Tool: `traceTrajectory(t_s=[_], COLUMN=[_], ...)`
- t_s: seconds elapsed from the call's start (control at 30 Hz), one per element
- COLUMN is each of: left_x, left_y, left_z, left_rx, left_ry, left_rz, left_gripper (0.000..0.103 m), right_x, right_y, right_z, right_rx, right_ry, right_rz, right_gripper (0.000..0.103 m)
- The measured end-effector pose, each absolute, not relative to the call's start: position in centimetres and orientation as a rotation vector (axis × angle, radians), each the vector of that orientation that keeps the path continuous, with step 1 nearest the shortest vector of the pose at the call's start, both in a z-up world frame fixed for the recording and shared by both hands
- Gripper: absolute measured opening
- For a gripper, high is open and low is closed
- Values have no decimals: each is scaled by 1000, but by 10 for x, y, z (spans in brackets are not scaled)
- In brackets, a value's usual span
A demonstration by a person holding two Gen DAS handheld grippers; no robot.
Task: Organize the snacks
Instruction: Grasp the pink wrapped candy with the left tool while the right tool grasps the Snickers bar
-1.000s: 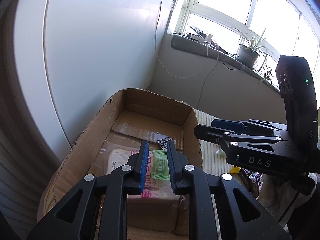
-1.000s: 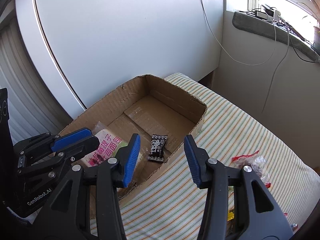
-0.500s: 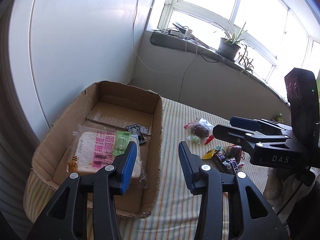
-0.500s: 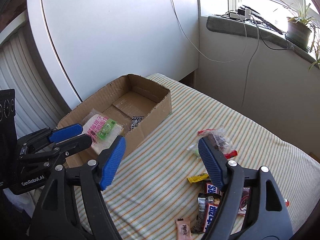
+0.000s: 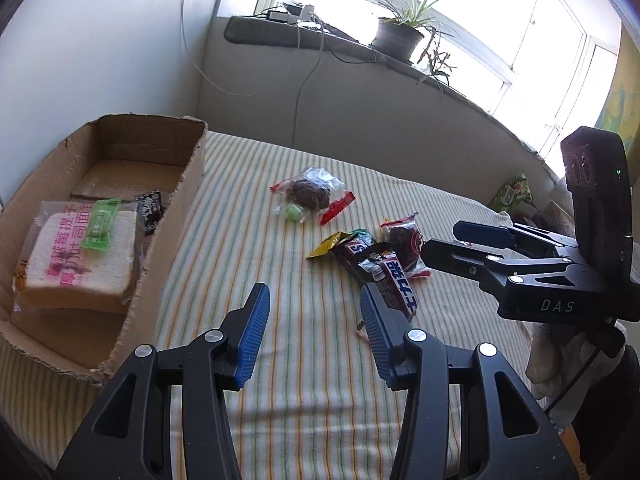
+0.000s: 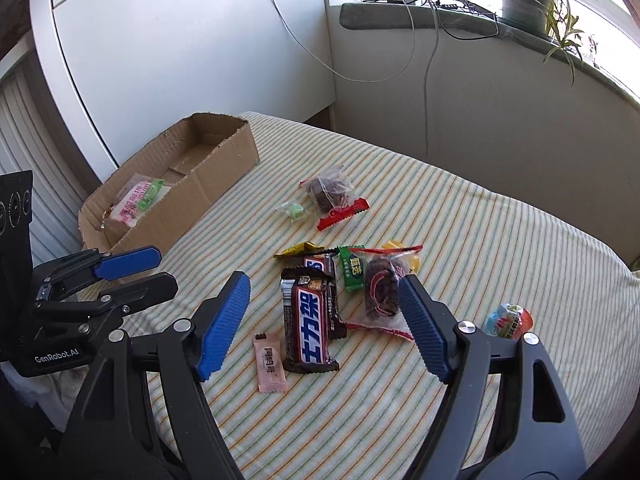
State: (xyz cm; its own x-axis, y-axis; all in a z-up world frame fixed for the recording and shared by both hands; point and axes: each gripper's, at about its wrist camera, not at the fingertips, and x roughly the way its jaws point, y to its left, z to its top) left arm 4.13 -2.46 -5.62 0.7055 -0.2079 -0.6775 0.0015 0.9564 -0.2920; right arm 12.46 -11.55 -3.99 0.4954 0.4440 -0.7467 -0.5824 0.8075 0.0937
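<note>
Both grippers have swung from the cardboard box (image 6: 224, 160) at ten o'clock to the loose snacks (image 6: 310, 316); three packets boxed, most remain. Left gripper (image 5: 312, 332) fingers opening, empty; right gripper (image 6: 324, 322) fingers wide, empty.

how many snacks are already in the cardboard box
3 in the cardboard box: a bagged bread slice, a green candy lying on it, and a small black packet beside it. Others may hide underneath.
</note>
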Motion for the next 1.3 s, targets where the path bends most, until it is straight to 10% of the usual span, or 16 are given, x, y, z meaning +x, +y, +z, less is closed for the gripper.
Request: traceTrajectory(t_s=[0.9, 1.07, 1.3], left_x=[56, 51, 46], left_y=[-110, -106, -97], left_z=[-101, -103, -105], left_rx=[-102, -40, -49], left_ry=[915, 887, 860], left_rz=[-197, -157, -165], left_gripper=[45, 18, 16], right_x=[150, 150, 144], right_y=[-109, -118, -122], right_z=[-94, -95, -95], right_rx=[-171, -147, -143], right_ry=[1032, 1035, 1025], right_rz=[739, 729, 710], right_gripper=[33, 32, 31])
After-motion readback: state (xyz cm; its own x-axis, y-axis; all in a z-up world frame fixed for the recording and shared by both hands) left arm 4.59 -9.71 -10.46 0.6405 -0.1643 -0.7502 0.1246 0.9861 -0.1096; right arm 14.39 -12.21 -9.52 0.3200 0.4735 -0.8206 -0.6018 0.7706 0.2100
